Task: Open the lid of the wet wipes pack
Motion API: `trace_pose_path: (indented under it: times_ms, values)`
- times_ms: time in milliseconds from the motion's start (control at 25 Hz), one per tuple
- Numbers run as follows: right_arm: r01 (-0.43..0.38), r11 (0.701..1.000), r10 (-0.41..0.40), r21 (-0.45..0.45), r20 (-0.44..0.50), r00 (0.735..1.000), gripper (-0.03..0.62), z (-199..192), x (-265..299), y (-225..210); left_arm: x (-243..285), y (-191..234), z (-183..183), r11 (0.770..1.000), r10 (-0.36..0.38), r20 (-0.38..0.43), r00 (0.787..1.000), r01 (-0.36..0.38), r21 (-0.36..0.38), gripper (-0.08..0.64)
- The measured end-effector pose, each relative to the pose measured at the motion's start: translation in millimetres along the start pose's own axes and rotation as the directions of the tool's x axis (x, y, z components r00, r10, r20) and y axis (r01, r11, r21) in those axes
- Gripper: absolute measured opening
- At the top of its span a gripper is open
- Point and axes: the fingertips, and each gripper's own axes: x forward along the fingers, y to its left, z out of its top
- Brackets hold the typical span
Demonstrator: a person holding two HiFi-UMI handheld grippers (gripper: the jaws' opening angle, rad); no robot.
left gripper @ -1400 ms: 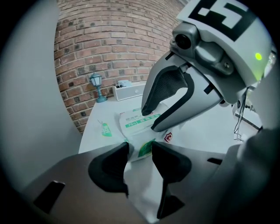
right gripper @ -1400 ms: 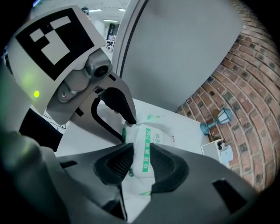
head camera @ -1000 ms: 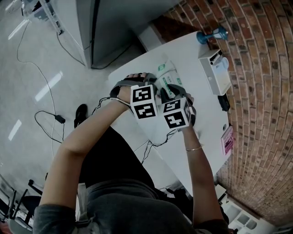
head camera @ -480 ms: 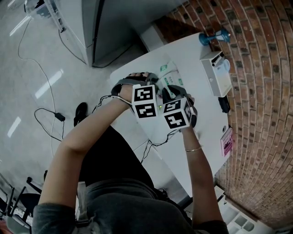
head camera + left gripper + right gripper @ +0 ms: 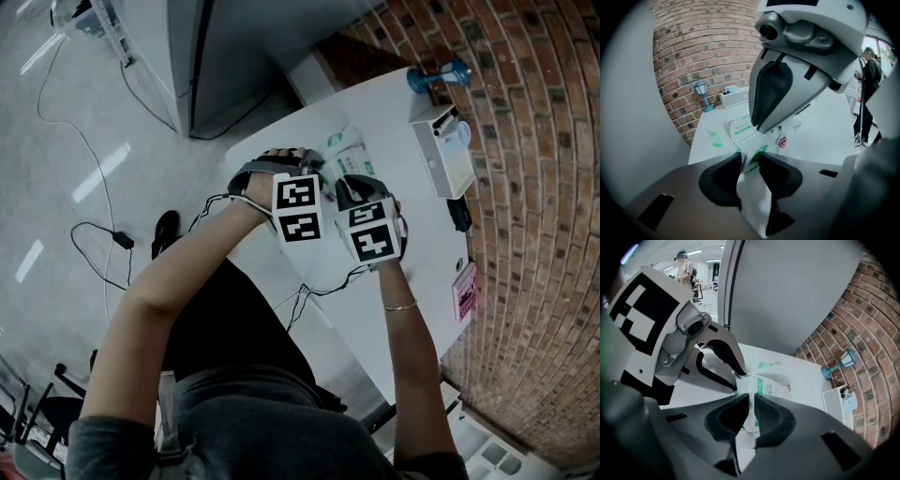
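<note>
The wet wipes pack (image 5: 349,148) lies on the table (image 5: 427,246), twelve o'clock of both grippers; left gripper (image 5: 750,161) and right gripper (image 5: 751,404), jaws just closing, each narrowly pinch its near edge, probably one anchoring, one seeking the lid

The white table (image 5: 429,246) stands with one long side against a brick wall (image 5: 534,187). The wet wipes pack (image 5: 349,150), white with green print, lies on the half of the top away from the wall. A small packet (image 5: 715,139) with green print lies just beside it. At the far corner by the wall stands a small blue lamp figure (image 5: 433,75), upright. Near it lies a white box (image 5: 442,150), lengthwise along the wall side. A small black object (image 5: 458,214) lies just past the box, and a pink card (image 5: 465,289) rests at the wall-side edge, well apart from the pack.
</note>
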Motion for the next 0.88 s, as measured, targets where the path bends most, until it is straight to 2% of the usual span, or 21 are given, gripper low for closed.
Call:
trace_pose_path:
  times_ms: [640,880]
  values:
    - [-0.051,0.998,0.050,0.036,0.017,0.999,0.035,2.2,-4.3,-5.7,-0.1,1.6,-1.4,1.000,-0.014,-0.016,1.000,0.014,0.006,0.115]
    - [-0.103,0.990,0.100,0.096,0.038,0.994,0.034,4.5,-8.3,-8.6,-0.4,1.7,-1.3,1.000,-0.018,-0.018,1.000,0.018,0.007,0.110]
